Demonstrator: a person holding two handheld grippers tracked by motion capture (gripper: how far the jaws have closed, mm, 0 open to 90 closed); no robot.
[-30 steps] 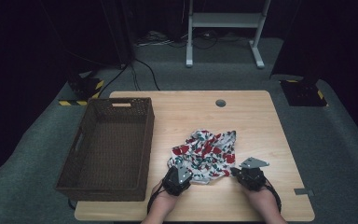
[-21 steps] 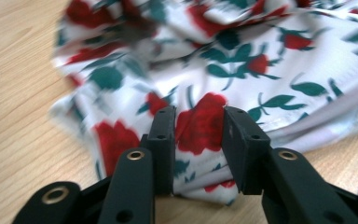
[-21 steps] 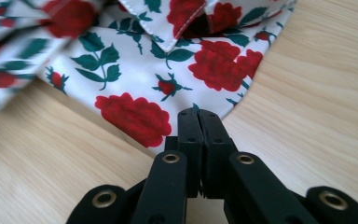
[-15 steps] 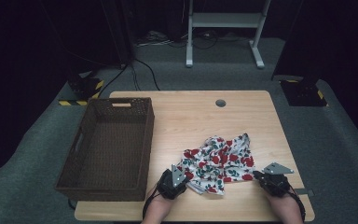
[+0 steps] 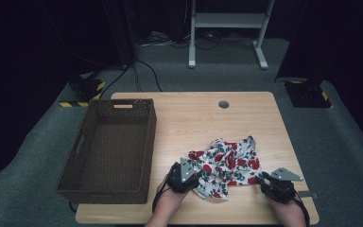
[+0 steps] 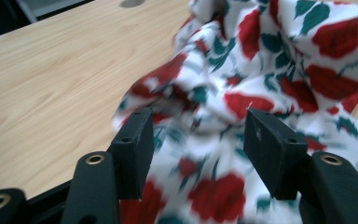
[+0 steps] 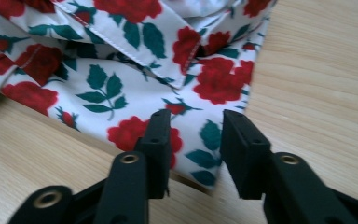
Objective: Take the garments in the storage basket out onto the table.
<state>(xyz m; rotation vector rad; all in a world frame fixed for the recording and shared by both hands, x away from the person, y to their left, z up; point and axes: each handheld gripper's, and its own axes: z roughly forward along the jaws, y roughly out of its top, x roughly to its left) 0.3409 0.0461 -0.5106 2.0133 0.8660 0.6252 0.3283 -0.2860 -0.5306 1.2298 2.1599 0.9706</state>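
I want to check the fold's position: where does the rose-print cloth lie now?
In the high view the cloth lies crumpled on the table's near right part, between both grippers, right of the basket.

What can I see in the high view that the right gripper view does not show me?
High view: the brown basket, the floor cables and both hands, with the left gripper open. Right gripper view: the cloth's stitched hem, and the right gripper open over the cloth's edge, its jaws having just opened. Both: the rose-print cloth on the wooden table.

High cam looks down over table [image 5: 194, 118]; both tool cams sit close, sharing the cloth [image 5: 227, 165].
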